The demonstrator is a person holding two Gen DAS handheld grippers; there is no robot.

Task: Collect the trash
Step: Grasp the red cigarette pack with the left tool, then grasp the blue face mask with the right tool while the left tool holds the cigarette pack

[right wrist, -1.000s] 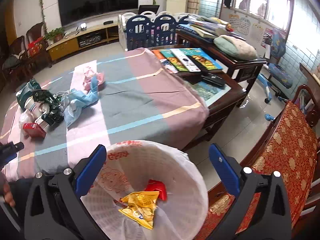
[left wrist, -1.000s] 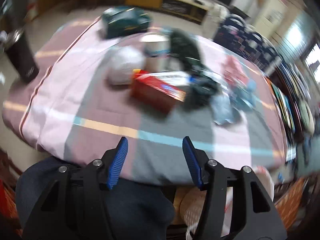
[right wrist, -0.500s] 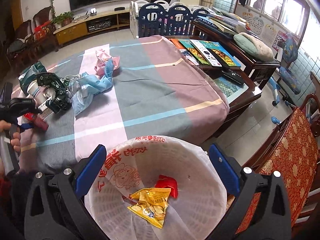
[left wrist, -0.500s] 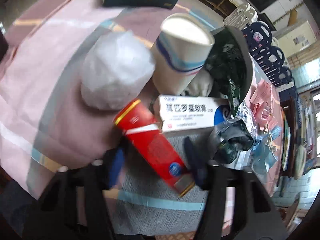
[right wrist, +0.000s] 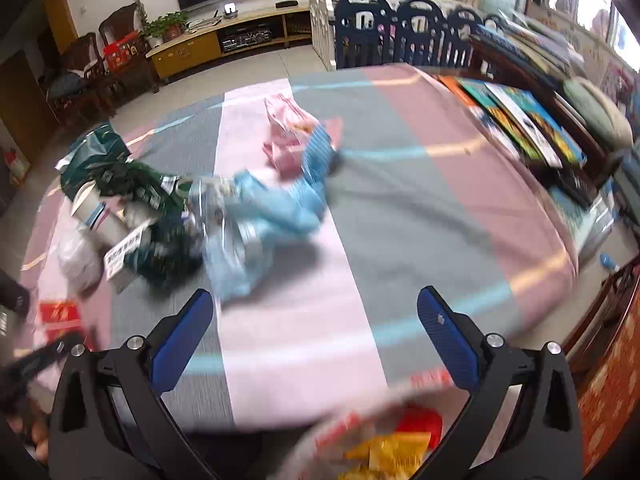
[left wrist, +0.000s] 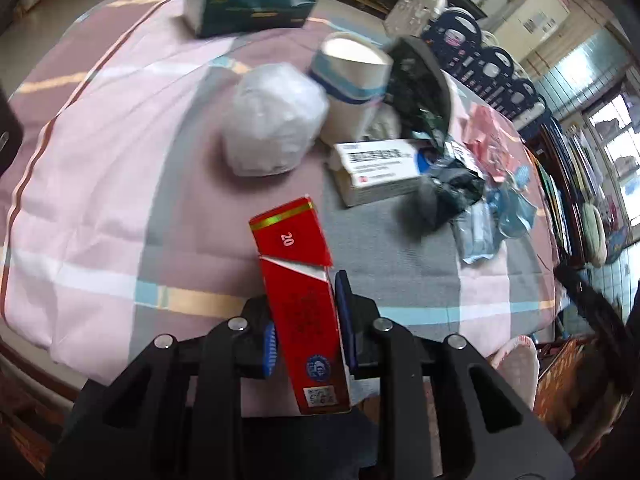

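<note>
The left gripper [left wrist: 306, 318] is closing its blue pads on the red cardboard cigarette box [left wrist: 301, 304], which stands between its fingers with the flip lid beyond the tips. A firm squeeze before lifting should prevent slipping. The right gripper [right wrist: 312, 336] hangs spread and empty, the crumpled blue plastic bag [right wrist: 256, 224] ahead of its left finger.

Tilted red carton [left wrist: 301, 308], flap open
</note>
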